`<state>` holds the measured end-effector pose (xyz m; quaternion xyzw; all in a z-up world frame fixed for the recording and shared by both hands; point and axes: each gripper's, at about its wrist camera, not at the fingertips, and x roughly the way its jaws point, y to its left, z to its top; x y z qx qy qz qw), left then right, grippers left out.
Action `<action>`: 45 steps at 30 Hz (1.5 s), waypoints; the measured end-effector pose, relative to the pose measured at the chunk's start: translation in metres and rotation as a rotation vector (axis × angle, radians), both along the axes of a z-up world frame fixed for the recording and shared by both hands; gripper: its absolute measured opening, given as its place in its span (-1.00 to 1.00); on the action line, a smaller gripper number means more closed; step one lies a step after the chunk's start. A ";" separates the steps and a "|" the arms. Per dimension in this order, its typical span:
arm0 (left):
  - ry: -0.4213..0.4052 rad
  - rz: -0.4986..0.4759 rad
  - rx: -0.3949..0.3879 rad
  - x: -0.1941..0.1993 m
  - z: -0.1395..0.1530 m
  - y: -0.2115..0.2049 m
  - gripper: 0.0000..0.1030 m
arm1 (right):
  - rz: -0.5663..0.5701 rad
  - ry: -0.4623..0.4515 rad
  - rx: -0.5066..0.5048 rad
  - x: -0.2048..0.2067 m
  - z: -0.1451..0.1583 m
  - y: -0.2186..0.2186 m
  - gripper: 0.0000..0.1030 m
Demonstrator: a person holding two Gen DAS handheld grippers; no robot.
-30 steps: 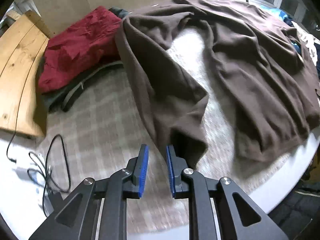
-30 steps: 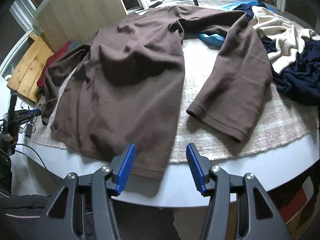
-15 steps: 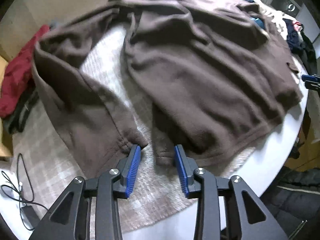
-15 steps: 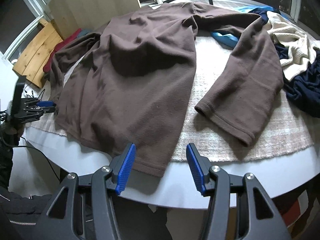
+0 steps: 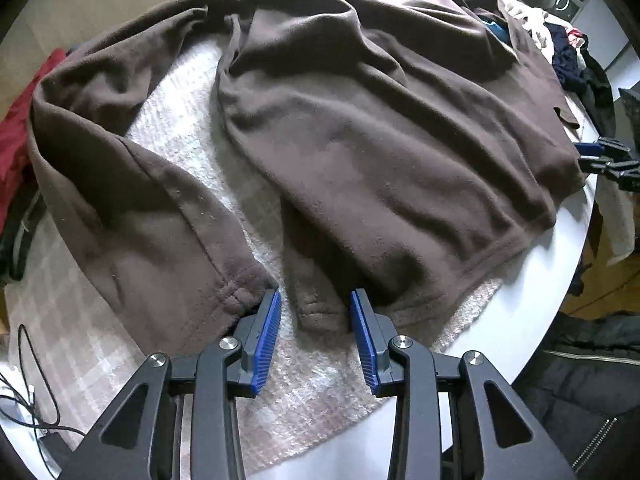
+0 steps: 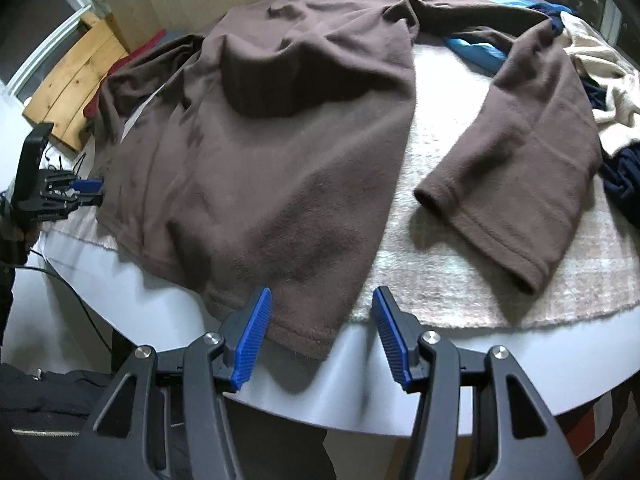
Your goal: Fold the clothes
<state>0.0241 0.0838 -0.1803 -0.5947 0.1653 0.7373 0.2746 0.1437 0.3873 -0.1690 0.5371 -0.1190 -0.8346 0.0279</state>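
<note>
Brown fleece, a long-sleeved sweater (image 6: 280, 140), lies spread across the checked blanket (image 6: 460, 280) on the round white table (image 6: 360, 380), body flat, both sleeves out to the sides and no fold in it visible. The left gripper (image 5: 316, 334) stands wide open and empty with a hem corner (image 5: 320, 312) between its blue pads, and the right gripper (image 6: 322, 334), equally open and empty, frames the other hem corner (image 6: 308, 336) at the table edge. Judging by this, all the sweater's folding remains, as does the heap of other clothes (image 6: 600, 80) beyond the right sleeve.

The left gripper (image 5: 315, 334) has released the brown fleece sweater's (image 5: 360, 128) sleeve and swung to its hem corner, jaws wider.
</note>
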 end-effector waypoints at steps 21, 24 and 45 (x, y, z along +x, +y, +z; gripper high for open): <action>-0.144 0.029 0.325 0.048 0.061 -0.020 -0.79 | -0.049 0.215 0.167 0.059 0.159 0.010 -0.93; -0.210 0.069 0.178 0.052 0.027 -0.031 -0.84 | -0.031 0.044 0.208 0.049 0.115 0.008 -0.90; 0.323 -0.141 -0.275 -0.219 0.012 0.026 -0.89 | -0.376 -0.002 0.261 -0.085 0.089 0.139 -0.03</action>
